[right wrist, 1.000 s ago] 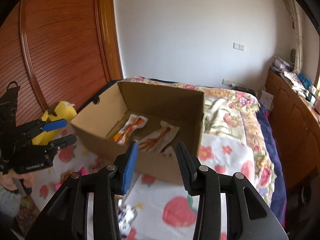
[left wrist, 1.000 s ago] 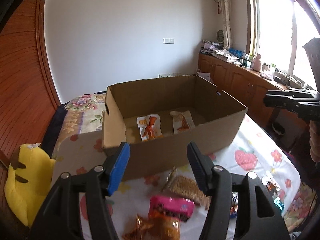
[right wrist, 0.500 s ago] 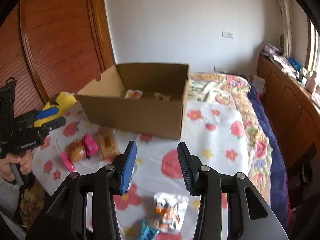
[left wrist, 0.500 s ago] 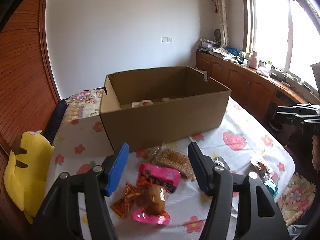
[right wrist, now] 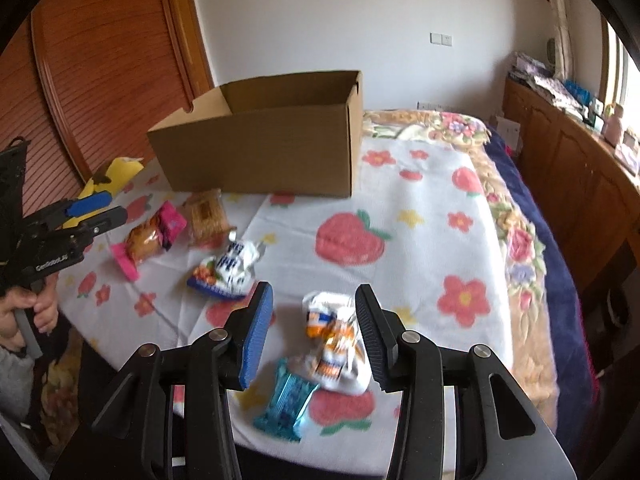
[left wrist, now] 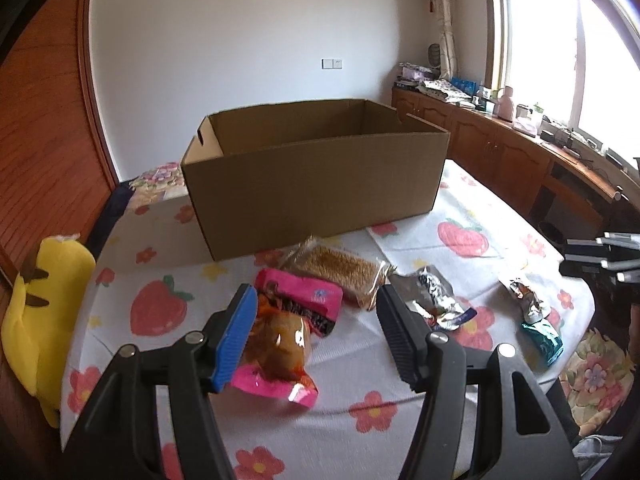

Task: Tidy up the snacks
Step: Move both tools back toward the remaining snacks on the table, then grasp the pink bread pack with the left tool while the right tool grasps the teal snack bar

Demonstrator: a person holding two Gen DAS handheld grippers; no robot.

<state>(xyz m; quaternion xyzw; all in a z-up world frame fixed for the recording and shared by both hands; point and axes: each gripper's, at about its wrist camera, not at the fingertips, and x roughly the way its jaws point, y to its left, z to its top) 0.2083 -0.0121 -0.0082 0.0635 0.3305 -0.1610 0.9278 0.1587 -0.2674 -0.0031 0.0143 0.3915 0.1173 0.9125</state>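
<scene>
One cardboard box (left wrist: 316,184), open-topped, sits on the strawberry-print cloth (right wrist: 432,208) covering the bed. From both of your wrist cameras its interior is hidden behind the near wall, so the contents cannot be told now; a second ago two orange-printed packets lay on its floor.

Six loose snack packets count out in front of the box. Nearest its front wall: one clear pack of tan crackers (left wrist: 344,268). Just in front of that, one pink packet (left wrist: 304,300), touching one orange-brown pouch with a pink end (left wrist: 280,352). To the right of the crackers: one silver-and-blue packet (left wrist: 432,300). Farther right of the box, near the cloth's edge: one white-and-orange packet (right wrist: 336,344) and one teal packet (right wrist: 288,400), touching each other. One yellow plush toy (left wrist: 36,304) lies left of the box.

Your left gripper (left wrist: 316,336) has its fingers spread wide, holding nothing, above the orange-brown pouch. Your right gripper (right wrist: 310,338) is likewise spread wide and empty, its fingers either side of the white-and-orange packet, not touching it that you can tell.

Since a second ago both of your grippers have come back from the box and dropped toward the loose packets; the box now looks lower and farther off.
</scene>
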